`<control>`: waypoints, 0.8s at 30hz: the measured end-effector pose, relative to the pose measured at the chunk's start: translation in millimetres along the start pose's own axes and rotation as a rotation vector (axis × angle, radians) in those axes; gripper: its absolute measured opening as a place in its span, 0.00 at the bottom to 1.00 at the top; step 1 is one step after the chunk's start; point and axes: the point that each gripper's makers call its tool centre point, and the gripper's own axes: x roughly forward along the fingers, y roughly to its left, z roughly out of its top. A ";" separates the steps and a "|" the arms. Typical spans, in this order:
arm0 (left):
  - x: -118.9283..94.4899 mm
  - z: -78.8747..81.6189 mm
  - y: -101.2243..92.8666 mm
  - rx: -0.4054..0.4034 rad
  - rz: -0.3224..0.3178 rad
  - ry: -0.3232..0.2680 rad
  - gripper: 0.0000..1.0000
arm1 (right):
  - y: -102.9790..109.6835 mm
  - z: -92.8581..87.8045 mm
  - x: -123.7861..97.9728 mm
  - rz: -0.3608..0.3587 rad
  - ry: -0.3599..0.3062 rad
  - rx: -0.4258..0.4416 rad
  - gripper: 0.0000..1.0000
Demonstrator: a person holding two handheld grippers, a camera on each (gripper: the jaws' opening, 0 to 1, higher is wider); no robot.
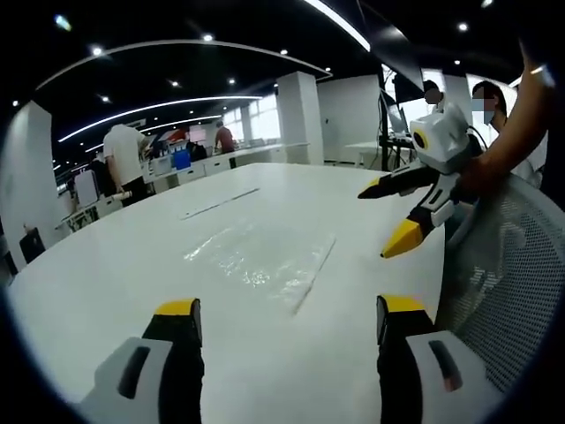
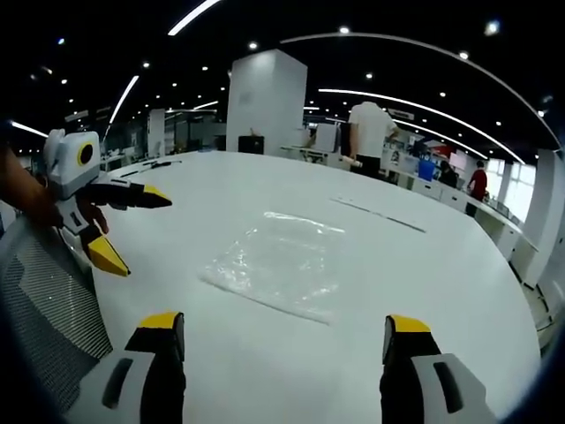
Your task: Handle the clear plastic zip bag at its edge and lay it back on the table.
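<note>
A clear plastic zip bag (image 1: 260,261) lies flat on the white table (image 1: 132,283), its zip edge toward the right in the left gripper view. My left gripper (image 1: 290,309) hovers open just short of the bag, nothing between its yellow-tipped fingers. My right gripper (image 1: 384,221) comes in from the right, open, above the table beside the bag's right edge. In the right gripper view the bag (image 2: 278,261) lies ahead of my open right gripper (image 2: 282,322), and the left gripper (image 2: 137,230) stands open at the left, apart from the bag.
A grey mesh chair back (image 1: 503,283) (image 2: 44,300) stands at the table's near edge. A long thin strip (image 1: 221,203) (image 2: 380,215) lies farther out on the table. People, desks and a white pillar (image 2: 265,102) are beyond.
</note>
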 end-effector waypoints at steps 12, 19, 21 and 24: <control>-0.5 3.4 -2.4 0.016 -0.006 -0.005 0.80 | -6.7 1.2 -0.4 0.006 -0.001 0.032 0.88; 7.1 0.3 -8.4 0.153 -0.041 0.051 0.61 | -6.0 -2.0 -0.4 -0.001 0.008 0.034 0.87; 10.8 -2.3 -9.4 0.171 -0.044 0.077 0.58 | -3.7 -1.2 -0.4 0.001 0.008 0.023 0.86; 19.1 -9.6 -2.6 0.196 -0.038 0.114 0.54 | 0.4 -3.7 1.8 0.008 0.021 -0.008 0.86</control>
